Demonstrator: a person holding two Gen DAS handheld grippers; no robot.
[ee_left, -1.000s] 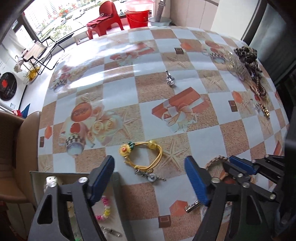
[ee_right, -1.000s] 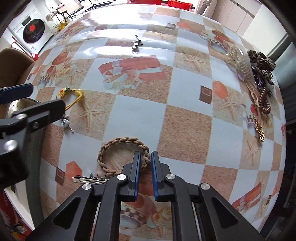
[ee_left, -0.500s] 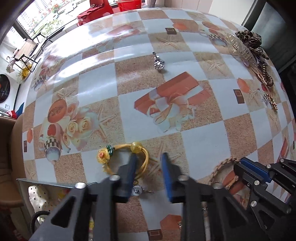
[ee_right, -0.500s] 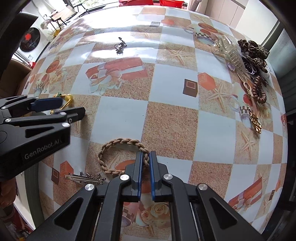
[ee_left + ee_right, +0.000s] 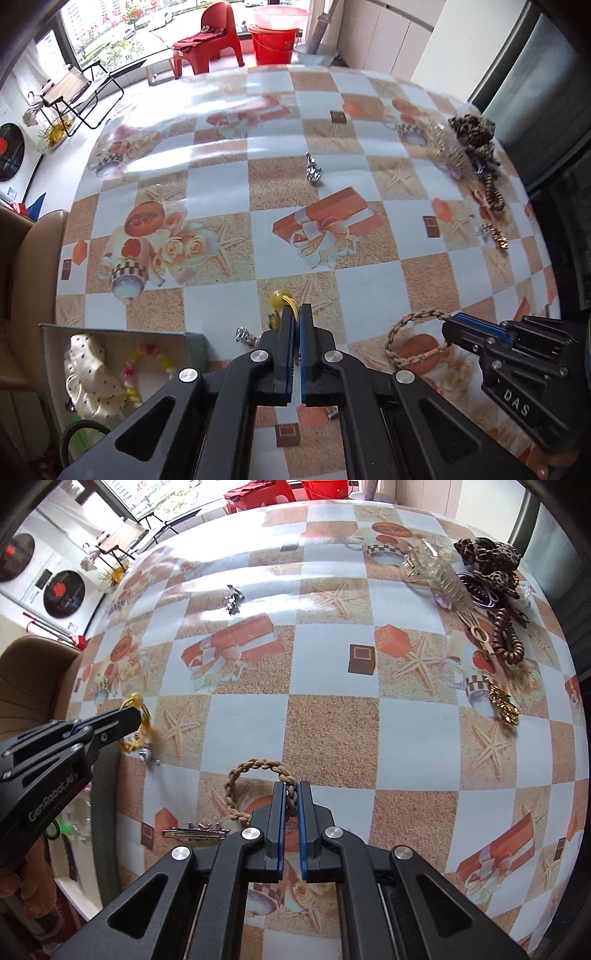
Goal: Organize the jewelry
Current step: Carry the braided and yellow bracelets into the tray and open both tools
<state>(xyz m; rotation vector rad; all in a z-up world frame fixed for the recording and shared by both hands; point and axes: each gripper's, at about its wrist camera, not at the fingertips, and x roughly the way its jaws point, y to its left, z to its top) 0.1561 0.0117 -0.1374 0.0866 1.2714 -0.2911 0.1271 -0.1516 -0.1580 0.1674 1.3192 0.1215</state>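
Grippers are both clamping down tight right now: the left gripper (image 5: pixel 295 308) is pinching the yellow cord bracelet (image 5: pixel 282 301) by its strands, and the right gripper (image 5: pixel 290 786) is squeezing the braided rope bracelet (image 5: pixel 255 768) at its near edge. Both bracelets are hanging out on the table (image 5: pixel 369 288), near its front edge. The open box (image 5: pixel 110 334) is sitting just left of the left gripper, so I'm guessing that hand is dropping first, since the right one is farther away.

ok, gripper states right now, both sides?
Left gripper: shut on the yellow cord bracelet.
Right gripper: shut on the braided rope bracelet.
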